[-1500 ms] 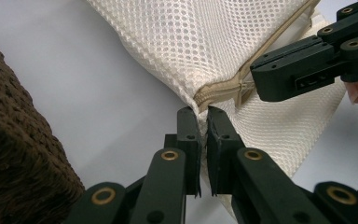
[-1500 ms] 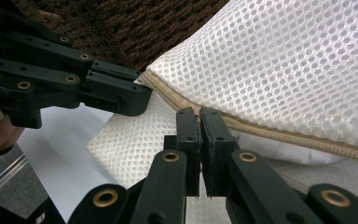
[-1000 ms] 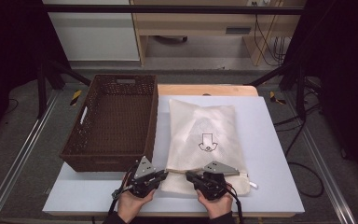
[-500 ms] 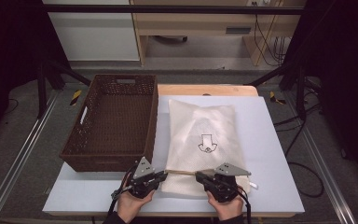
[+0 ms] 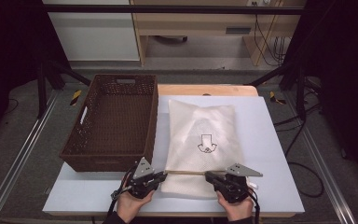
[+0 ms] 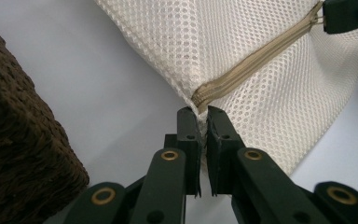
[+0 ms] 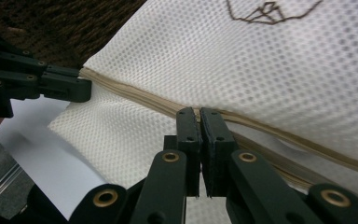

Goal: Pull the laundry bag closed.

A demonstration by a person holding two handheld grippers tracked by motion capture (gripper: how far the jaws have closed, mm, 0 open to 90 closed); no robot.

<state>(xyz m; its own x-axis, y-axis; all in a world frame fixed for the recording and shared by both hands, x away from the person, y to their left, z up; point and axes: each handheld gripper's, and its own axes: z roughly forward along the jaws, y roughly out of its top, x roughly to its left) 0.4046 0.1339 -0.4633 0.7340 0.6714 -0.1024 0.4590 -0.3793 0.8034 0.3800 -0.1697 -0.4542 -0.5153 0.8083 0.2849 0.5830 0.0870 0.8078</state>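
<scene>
wicker basket [image 5: 112,123] walls off the left; table [image 5: 270,154] right of the mesh bag [image 5: 200,140] lies open

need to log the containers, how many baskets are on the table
1. A brown wicker basket stands on the left half of the table, beside the white mesh bag. Nothing in view looks able to hide another.

- Overhead light is falling evenly on the pale counter [image 5: 270,140], while the room's edges are sinking into near black.
- The high view is looking soft and slightly grainy.
- In both gripper views the mesh bag [image 6: 242,42] is blurring toward the frame edges.
</scene>
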